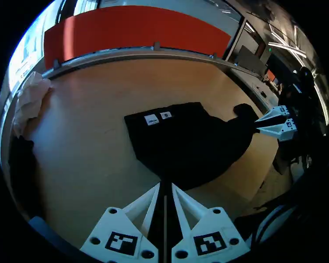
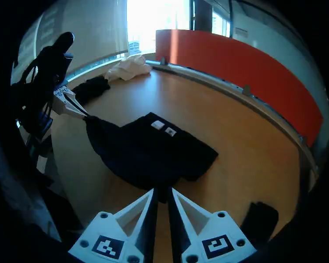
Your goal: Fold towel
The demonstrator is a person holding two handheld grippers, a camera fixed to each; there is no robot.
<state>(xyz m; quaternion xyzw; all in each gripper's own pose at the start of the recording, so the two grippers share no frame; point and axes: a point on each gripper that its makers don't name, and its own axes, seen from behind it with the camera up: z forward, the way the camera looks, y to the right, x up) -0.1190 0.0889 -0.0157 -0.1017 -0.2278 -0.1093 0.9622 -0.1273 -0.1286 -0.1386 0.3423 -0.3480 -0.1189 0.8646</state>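
Note:
A black towel [image 1: 186,140] with two white tags [image 1: 158,117] lies partly bunched on the wooden table [image 1: 90,144]. In the left gripper view, my left gripper [image 1: 165,186] is at the towel's near edge, fingers pressed together on the cloth. Farther right, my right gripper [image 1: 257,125] pinches a raised corner. From the right gripper view, the towel [image 2: 151,151] spreads ahead, my right gripper [image 2: 162,192] is shut on its near edge, and my left gripper [image 2: 86,116] holds the far left corner slightly lifted.
A crumpled white cloth [image 1: 30,94] [image 2: 129,66] and a dark cloth [image 2: 92,87] lie near the table's far corner. An orange partition [image 1: 138,30] [image 2: 252,65] runs along the table's back edge. Another dark bundle [image 2: 261,219] sits at the near right.

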